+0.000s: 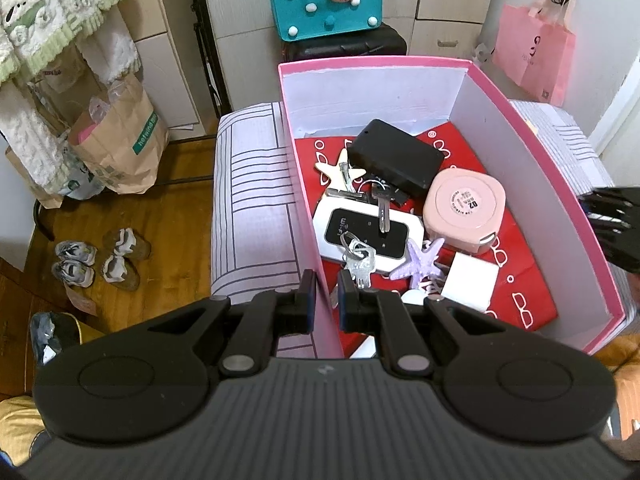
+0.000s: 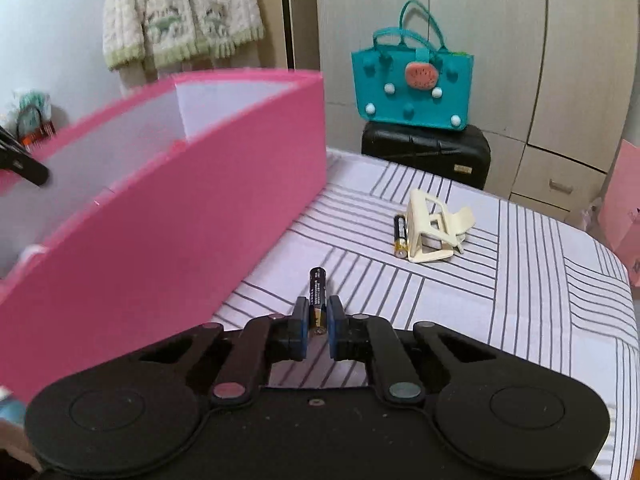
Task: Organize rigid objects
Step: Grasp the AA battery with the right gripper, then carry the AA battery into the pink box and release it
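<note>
Right gripper [image 2: 318,322] is clamped on a slim black cylindrical battery with a gold end [image 2: 317,300]; both blue-padded fingers [image 2: 301,322] press its sides near the gold end. The battery's long axis runs straight ahead along the fingers, its black end pointing away toward the far edge of the white bedcover with grey stripes [image 2: 500,300]. To the left of the gripped battery rises the tall pink cardboard box [image 2: 160,240], close beside it. Farther ahead and to the right of the box, a second black-and-gold battery [image 2: 400,236] lies on the cover, touching a cream plastic hair claw clip [image 2: 434,228], its long axis also running roughly away from the camera.

Left gripper [image 1: 325,300] has its jaws nearly together, straddling the box's near pink wall [image 1: 320,280]; whether they actually pinch it I cannot tell. Inside the box lie a black rectangular case [image 1: 394,156], a round-cornered pink compact [image 1: 464,208] and a white pocket Wi-Fi router [image 1: 366,232].
</note>
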Motion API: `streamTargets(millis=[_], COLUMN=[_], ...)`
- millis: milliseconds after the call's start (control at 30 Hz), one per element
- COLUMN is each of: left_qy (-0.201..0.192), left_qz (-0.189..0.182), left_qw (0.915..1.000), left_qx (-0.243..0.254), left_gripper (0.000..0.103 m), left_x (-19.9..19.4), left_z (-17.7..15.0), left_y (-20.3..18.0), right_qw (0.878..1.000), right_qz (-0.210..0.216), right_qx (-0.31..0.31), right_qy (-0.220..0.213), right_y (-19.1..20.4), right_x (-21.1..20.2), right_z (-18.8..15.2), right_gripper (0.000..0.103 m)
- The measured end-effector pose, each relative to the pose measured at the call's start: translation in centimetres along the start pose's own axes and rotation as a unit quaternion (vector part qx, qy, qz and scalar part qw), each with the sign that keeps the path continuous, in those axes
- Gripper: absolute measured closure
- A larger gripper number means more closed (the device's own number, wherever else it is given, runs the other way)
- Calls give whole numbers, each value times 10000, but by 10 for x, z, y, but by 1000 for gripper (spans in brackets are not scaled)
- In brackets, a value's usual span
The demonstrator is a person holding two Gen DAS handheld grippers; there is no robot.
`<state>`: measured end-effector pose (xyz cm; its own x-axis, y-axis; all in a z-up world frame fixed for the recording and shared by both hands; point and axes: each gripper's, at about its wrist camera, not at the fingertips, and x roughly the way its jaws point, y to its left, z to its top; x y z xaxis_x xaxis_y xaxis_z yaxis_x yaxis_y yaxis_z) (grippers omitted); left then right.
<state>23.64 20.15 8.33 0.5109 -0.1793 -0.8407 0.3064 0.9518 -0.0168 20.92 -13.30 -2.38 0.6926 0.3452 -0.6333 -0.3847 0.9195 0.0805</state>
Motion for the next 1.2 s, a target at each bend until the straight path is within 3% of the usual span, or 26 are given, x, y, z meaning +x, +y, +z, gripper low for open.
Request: streamTargets(millis=[133,267,367,467,667,733,1200], left_qy=[-5,43,60,82,88,85,77], left_qz=[22,68,34,-10,-41,-58,-52], left_qw=[10000,10000,10000,10000,9999,9999,9999], left_qx=[24,54,17,-2,54,45,58], left_gripper=[94,94,94,94,94,94,93], left_x=[-1,0,0,1,1,1,1], left_z=[1,2,3,2,2,2,1], left_y=[1,1,1,2,4,4,5], right_qw=[9987,9907,9825,9781,9838,9846,9960], right_qz=[406,1264,1831,2069,1523,1463,889], right_qx=[118,198,83,-202,-717,-678,-71], right_qy=[-299,-467,-344,-141,615,672,-6], right_y=[9,26,45,67,91,91,42], right_x=[-40,-71,-77,-68,-32,-27,-70], right_z=[8,26,42,55,60,58,58], right_gripper=[91,91,91,91,91,90,79])
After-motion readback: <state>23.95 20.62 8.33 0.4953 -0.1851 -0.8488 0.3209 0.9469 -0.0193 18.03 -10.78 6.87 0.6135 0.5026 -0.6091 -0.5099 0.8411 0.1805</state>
